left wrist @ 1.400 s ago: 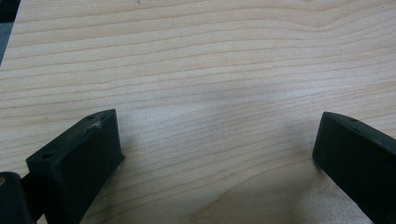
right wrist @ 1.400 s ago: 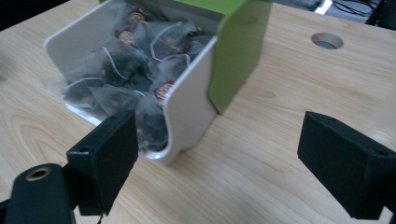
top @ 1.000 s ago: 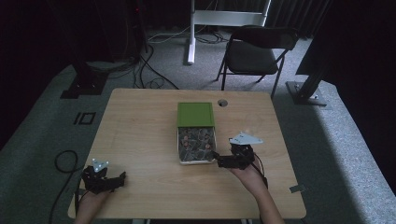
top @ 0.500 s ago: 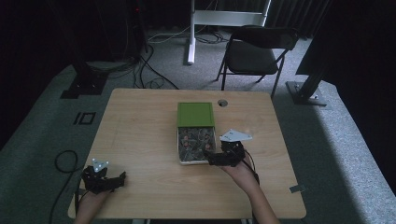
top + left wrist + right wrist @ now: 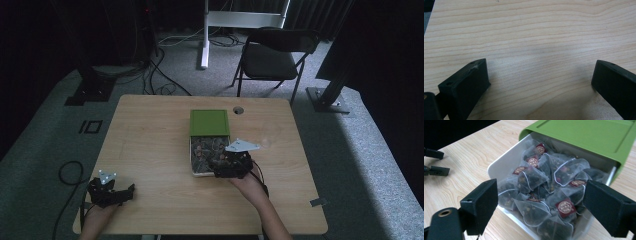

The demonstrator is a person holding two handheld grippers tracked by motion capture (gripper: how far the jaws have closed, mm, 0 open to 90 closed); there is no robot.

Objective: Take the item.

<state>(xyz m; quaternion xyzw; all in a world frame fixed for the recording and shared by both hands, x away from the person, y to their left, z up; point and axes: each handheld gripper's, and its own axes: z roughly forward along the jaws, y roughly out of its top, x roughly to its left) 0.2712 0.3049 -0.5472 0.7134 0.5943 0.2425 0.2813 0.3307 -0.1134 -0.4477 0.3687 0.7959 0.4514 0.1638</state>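
Observation:
A white box (image 5: 191, 161) (image 5: 506, 160) lies mid-table, its green lid (image 5: 209, 122) (image 5: 584, 135) slid back so the near half is uncovered. Inside lie several clear pyramid tea bags (image 5: 541, 192) (image 5: 203, 152) with dark red labels. My right gripper (image 5: 216, 166) (image 5: 541, 203) is open, its jaws spread just over the box's near end above the tea bags, holding nothing. My left gripper (image 5: 131, 190) (image 5: 540, 81) rests open at the table's front left corner, over bare wood.
The wooden table (image 5: 150, 140) has a round cable hole (image 5: 238, 109) behind the box. The left gripper's black tips (image 5: 434, 162) show far off in the right gripper view. A folding chair (image 5: 272, 55) and cables (image 5: 150, 75) stand on the floor beyond.
My right gripper has moved left from beside the box until its jaws are over the uncovered tea bags. The left gripper has stayed put.

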